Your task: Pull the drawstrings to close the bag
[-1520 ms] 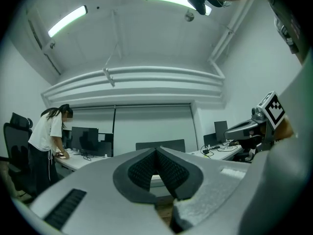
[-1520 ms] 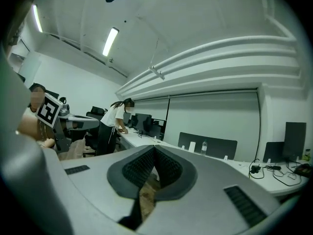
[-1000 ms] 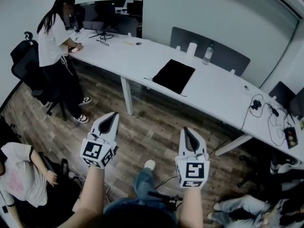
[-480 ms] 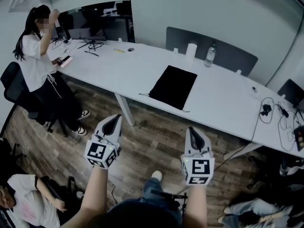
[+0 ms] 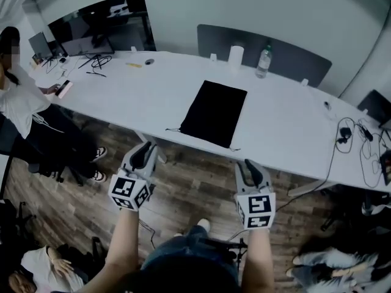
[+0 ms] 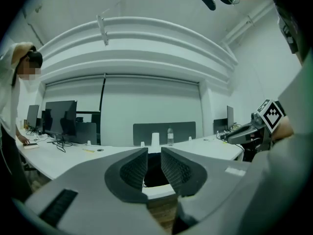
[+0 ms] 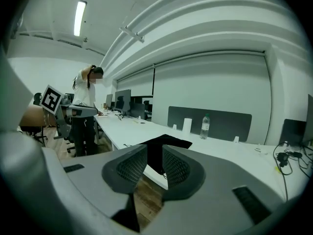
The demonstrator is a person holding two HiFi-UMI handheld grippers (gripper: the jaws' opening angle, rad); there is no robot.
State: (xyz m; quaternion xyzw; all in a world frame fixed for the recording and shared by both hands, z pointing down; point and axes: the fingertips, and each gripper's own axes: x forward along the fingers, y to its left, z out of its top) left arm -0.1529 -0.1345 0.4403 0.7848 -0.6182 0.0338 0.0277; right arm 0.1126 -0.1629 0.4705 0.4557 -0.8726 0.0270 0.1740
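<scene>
1. The left tongs (image 5: 145, 148) and right tongs (image 5: 250, 163) had just been opening. Each pair stood partly apart with nothing between the jaws, in the air short of the table's near edge.
2. The black bag (image 5: 214, 112) lay flat on the white table (image 5: 287, 127), ahead of both tongs and apart from them.
3. Its drawstrings (image 5: 173, 129) trailed loose at the near corners.
4. Judged from this, nothing was done yet: reaching, gripping each string and pulling all remained.

The drawstrings (image 5: 173, 129) (thin lines) seem barely traceable.
</scene>
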